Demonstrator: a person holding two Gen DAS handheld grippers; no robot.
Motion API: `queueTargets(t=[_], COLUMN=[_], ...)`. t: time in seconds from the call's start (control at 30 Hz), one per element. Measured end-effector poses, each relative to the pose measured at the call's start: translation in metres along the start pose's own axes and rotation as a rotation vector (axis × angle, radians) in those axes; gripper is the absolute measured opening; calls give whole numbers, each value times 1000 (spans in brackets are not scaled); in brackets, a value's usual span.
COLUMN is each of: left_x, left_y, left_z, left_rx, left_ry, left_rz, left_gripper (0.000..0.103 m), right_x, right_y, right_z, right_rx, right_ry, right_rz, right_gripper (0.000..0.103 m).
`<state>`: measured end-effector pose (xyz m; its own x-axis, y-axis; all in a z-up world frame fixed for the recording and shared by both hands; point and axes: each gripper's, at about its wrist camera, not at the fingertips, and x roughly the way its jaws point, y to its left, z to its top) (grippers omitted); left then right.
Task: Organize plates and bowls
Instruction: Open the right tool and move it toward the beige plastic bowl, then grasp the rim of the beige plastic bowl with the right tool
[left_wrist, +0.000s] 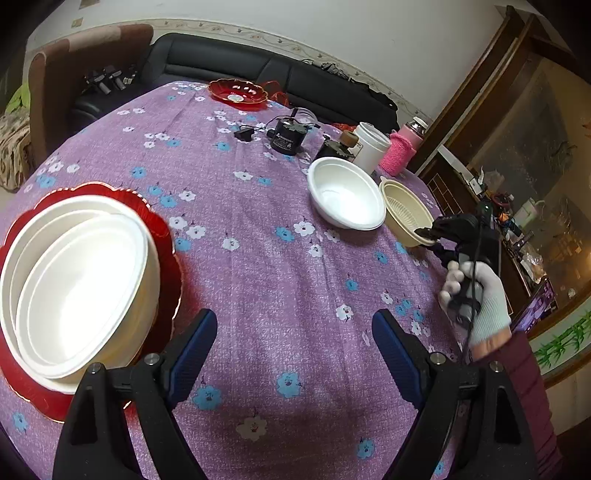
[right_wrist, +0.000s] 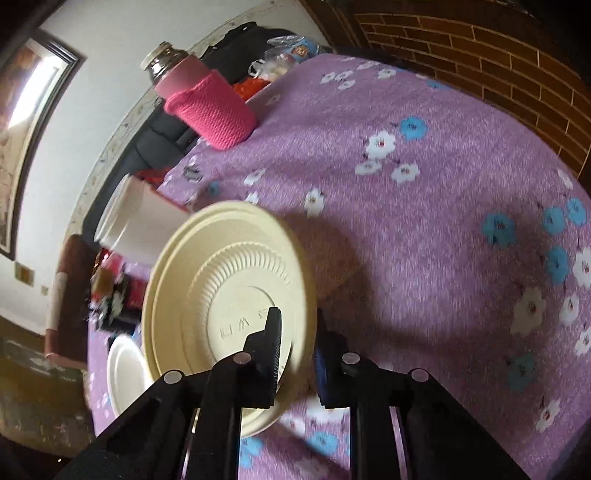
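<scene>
My left gripper (left_wrist: 293, 347) is open and empty above the purple flowered tablecloth (left_wrist: 258, 288). To its left, stacked white bowls (left_wrist: 77, 291) sit on a red scalloped plate (left_wrist: 168, 236). A single white bowl (left_wrist: 345, 195) stands at the right middle, beside a cream bowl (left_wrist: 404, 214). My right gripper (left_wrist: 424, 233) is shut on the cream bowl's rim. In the right wrist view the gripper (right_wrist: 297, 328) pinches the rim of the tilted cream bowl (right_wrist: 225, 295), underside toward the camera. The white bowl (right_wrist: 123, 373) shows at the lower left.
A second red plate (left_wrist: 237, 93) sits at the far edge. A black motor (left_wrist: 288, 136), a white cup (left_wrist: 371, 147) and a pink-sleeved flask (left_wrist: 400, 149) stand behind the bowls. A black sofa (left_wrist: 221, 62) lies beyond the table, a wooden cabinet (left_wrist: 517, 122) to the right.
</scene>
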<state>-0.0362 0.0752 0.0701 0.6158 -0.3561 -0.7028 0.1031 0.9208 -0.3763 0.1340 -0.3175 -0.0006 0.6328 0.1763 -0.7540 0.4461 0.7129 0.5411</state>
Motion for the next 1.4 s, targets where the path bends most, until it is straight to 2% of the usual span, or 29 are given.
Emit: queueTargets(t=[0.3, 0.4, 0.47, 0.57, 0.63, 0.7, 0.73, 1.03, 1.27, 1.4], left_x=[16, 29, 38, 52, 62, 71, 77, 126, 160, 169], left_y=[-29, -38, -43, -49, -53, -56, -59, -92, -109, -110], left_z=[6, 3, 1, 2, 6, 12, 15, 28, 23, 21], left_rx=[58, 62, 66, 73, 74, 73, 73, 111, 154, 151], left_ry=[31, 67, 88, 111, 120, 129, 133, 174, 222, 222], left_rz=[-37, -50, -48, -37, -20, -14, -13, -4, 25, 22], left_gripper=[85, 85, 85, 85, 85, 85, 85, 85, 85, 82], right_x=[-46, -58, -65, -68, -66, -65, -65, -81, -75, -73], right_y=[-10, -8, -4, -1, -5, -10, -11, -17, -24, -26], right_z=[-70, -103, -124, -143, -147, -147, -147, -138, -135, -132], right_rx=[-118, -210, -290, -382, -398, -391, -386, -369, -355, -346], right_ry=[143, 212, 225, 190, 158, 124, 114, -22, -38, -50], right_rz=[121, 159, 172, 174, 195, 213, 216, 172, 97, 63], right_gripper=[16, 16, 17, 19, 29, 48, 49, 50, 50, 50])
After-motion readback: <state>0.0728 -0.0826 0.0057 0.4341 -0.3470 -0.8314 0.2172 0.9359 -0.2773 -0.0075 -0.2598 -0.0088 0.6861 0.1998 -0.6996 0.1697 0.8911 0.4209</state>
